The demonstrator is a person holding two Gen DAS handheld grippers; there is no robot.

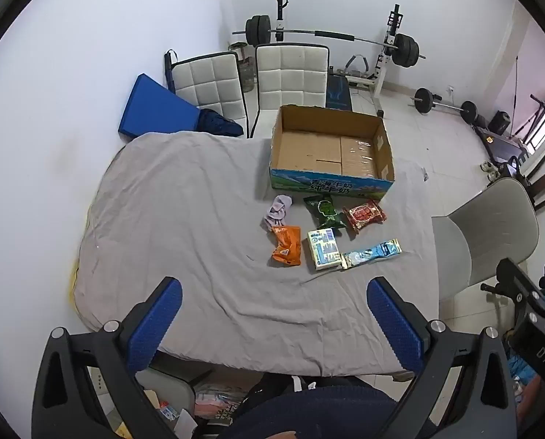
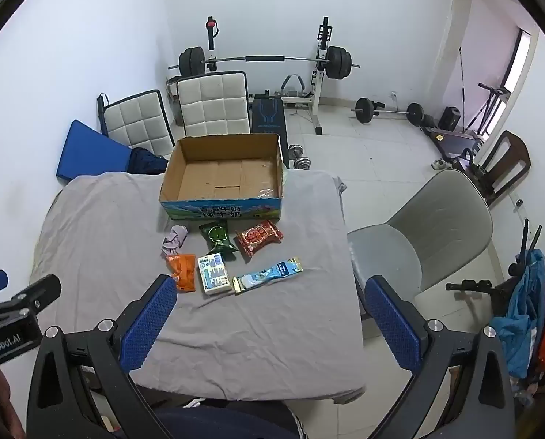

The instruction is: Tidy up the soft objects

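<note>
Both tools gape wide, empty, above the near edge of the worktop (image 1: 184, 197): left tool (image 1: 274, 323), right tool (image 2: 268, 323). Mid-worktop, left to right: limp sock (image 1: 277, 210), crinkly orange pouch (image 1: 286, 244), boxy tissue pack (image 1: 323, 248), glossy blue sachet (image 1: 371, 253). Risk: slick film slipping or wrinkled cloth snagging before the stiff cardboard box (image 1: 330, 146) at the far edge.

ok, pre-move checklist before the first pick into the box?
1. Left tongs open and holding nothing: ok.
2. Right tongs open and holding nothing: ok.
3. Cardboard box upright, top open, nothing inside: ok.
4. Items apart enough for a single grasp: not ok; the orange packet touches the purple cloth, and the white pack touches the light blue packet.
5. Green bag and red bag reachable, nothing on top: ok.
6. Grey cloth flat under the items: cannot tell; it is wrinkled.
</note>
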